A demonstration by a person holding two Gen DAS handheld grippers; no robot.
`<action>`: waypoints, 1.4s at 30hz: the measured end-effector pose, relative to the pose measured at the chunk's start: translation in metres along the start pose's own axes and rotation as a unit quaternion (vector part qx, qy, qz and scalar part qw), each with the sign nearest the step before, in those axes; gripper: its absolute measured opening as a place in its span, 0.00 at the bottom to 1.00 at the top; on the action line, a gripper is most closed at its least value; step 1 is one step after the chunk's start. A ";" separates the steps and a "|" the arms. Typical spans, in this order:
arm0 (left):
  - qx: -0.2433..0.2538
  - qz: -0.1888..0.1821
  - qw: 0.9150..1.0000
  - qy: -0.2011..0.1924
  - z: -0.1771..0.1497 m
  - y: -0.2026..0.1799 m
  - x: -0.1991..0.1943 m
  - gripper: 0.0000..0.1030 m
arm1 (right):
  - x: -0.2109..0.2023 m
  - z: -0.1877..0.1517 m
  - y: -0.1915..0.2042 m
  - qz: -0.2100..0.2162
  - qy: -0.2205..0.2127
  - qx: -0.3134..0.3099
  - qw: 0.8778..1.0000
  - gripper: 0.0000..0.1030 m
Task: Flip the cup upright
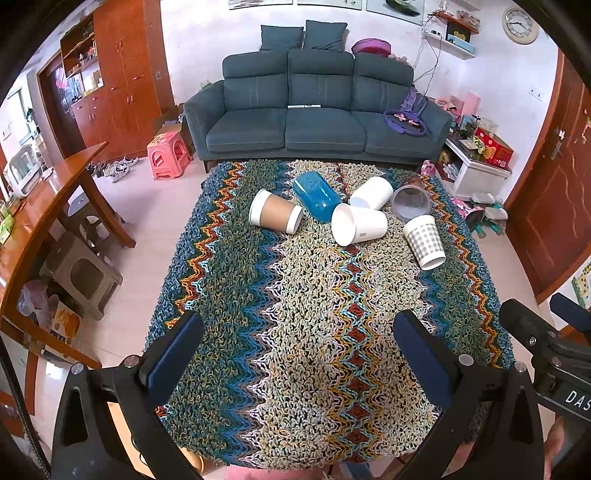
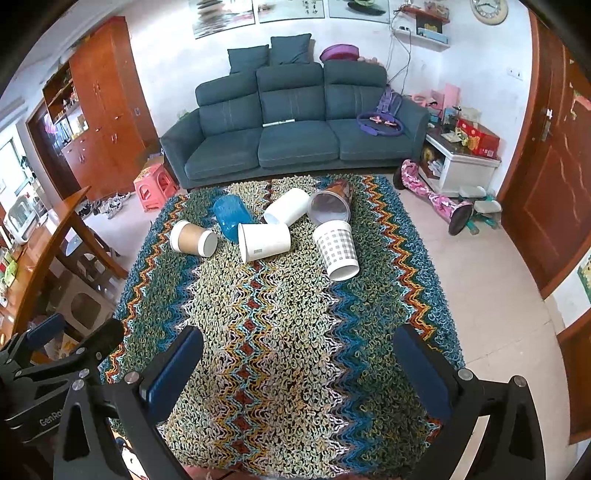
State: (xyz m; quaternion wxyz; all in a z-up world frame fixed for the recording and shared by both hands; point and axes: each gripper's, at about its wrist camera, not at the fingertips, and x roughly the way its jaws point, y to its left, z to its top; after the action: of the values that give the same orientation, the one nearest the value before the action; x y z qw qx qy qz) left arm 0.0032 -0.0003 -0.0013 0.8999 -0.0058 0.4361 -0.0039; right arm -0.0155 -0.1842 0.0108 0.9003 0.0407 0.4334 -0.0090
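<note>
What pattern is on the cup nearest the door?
Grey-and-white checks on the checked cup, clearest in the right wrist view.

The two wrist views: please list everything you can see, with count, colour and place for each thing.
Paper coffee cup: 1, brown with white ends, lying at left of the cup group.
Blue cup: 1, translucent blue, lying behind the paper cup.
White cups: 2, white, lying in the middle, one behind the other.
Clear cup: 1, transparent with brown base, lying at back right.
Checked cup: 1, white with grey checks, lying at right.
Woven cloth: 1, zigzag blue, green, orange, covering the table.
Sofa: 1, dark teal, behind the table.
Plastic stool: 1, pink, left of the sofa.
Wall clock: 1, white, top right.
Left gripper: 1, black, blue pads, open, near edge.
Right gripper: 1, same, open.
</note>
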 end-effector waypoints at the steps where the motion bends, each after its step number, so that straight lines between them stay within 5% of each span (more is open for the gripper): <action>1: 0.000 0.000 1.000 0.000 0.000 0.000 0.000 1.00 | 0.000 0.000 0.000 0.001 0.001 0.000 1.000 1.00; 32: 0.010 0.026 1.000 -0.012 0.028 -0.014 0.063 1.00 | 0.060 0.024 -0.030 0.013 0.021 0.008 1.000 0.94; 42: 0.002 0.041 0.999 -0.005 0.026 -0.011 0.087 1.00 | 0.101 0.042 -0.020 0.009 0.007 -0.086 0.996 0.94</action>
State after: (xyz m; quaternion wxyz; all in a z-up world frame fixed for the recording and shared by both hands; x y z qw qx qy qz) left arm 0.0776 -0.0118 -0.0531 0.9015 0.0137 0.4314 0.0326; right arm 0.0799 -0.2061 -0.0434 0.8974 -0.0326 0.4385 0.0367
